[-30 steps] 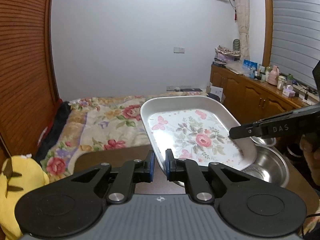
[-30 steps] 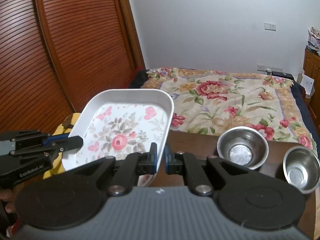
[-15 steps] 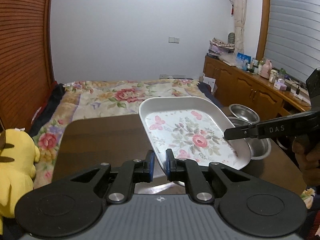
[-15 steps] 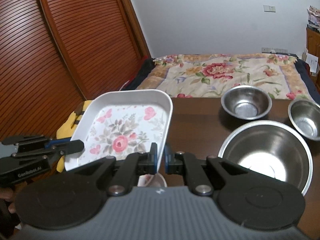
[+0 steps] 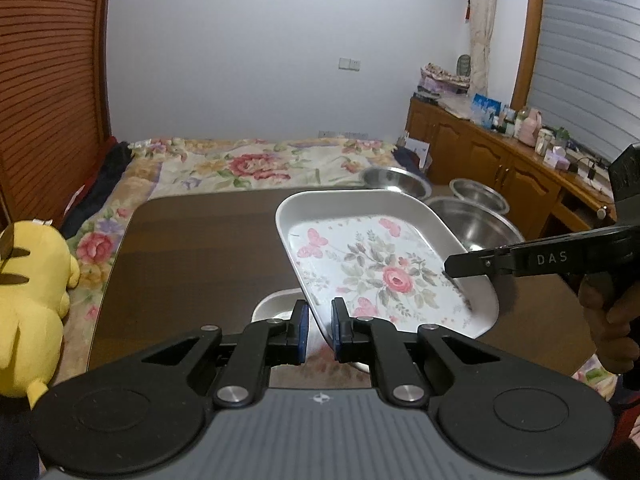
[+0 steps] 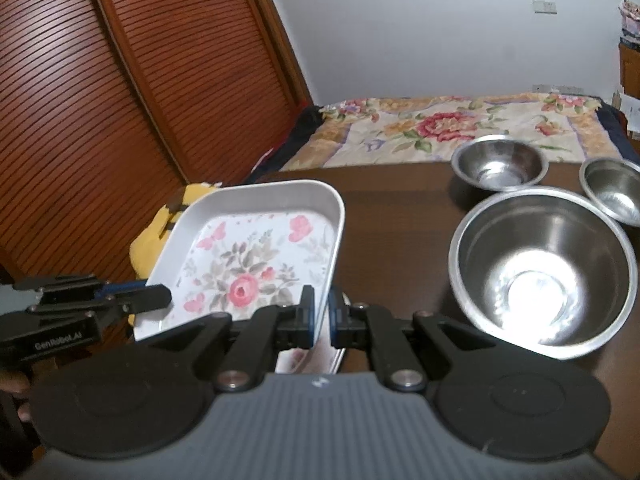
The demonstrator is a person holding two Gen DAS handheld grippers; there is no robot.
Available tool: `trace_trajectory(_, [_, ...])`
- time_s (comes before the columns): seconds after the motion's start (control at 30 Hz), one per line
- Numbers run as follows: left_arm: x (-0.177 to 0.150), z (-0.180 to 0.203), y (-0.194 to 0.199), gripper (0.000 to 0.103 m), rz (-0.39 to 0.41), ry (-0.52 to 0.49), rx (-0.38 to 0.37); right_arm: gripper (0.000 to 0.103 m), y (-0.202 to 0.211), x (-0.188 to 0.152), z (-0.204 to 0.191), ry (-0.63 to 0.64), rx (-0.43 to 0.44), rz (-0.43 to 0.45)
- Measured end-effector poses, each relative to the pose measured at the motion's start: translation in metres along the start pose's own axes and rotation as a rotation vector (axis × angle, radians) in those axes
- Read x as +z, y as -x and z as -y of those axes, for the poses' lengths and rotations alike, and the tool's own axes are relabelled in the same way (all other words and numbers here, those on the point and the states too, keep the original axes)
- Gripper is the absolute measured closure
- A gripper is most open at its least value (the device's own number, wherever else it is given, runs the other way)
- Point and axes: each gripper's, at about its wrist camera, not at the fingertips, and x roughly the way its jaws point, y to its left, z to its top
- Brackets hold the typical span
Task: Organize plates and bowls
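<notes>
Floral tray (image 5: 380, 264) mid-frame, tilted above table (image 5: 192, 240). Left gripper (image 5: 316, 330) and right gripper (image 6: 320, 318) both pinching opposite rims. Uneven lowering could twist it loose, clattering onto plate (image 5: 272, 308) underneath.

My left gripper (image 5: 318, 330) is matte black: two angular arms with cut-out slots, each pinned by a round silver screw, run forward to short fingers (image 5: 299, 328) faced with blue pads. Behind them sit two big round black discs on either side of a grey ribbed body carrying a small emblem at its front edge. My right gripper (image 6: 322, 318) is built alike, with the same silver screws, blue pads and grey ribbing. Seen from the side, its black arm carries white letters "DAS"; the left one's side reads "GenRobot.AI" in white. My right hand (image 5: 612, 320) wraps a black handle, a dark sleeve edge below it
</notes>
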Motion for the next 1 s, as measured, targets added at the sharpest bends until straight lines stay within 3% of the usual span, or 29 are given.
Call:
trace_trajectory(0.67, [-0.032, -0.015, -0.032, 0.091, -0.091, 0.018, 0.03, 0.094, -0.017, -0.029, -0.012, 0.018, -0.046, -0.009])
trace_trajectory(1.0, [-0.039, -0.015, -0.039, 0.091, -0.096, -0.006, 0.068, 0.094, -0.02, -0.04, -0.016, 0.018, -0.071, 0.0])
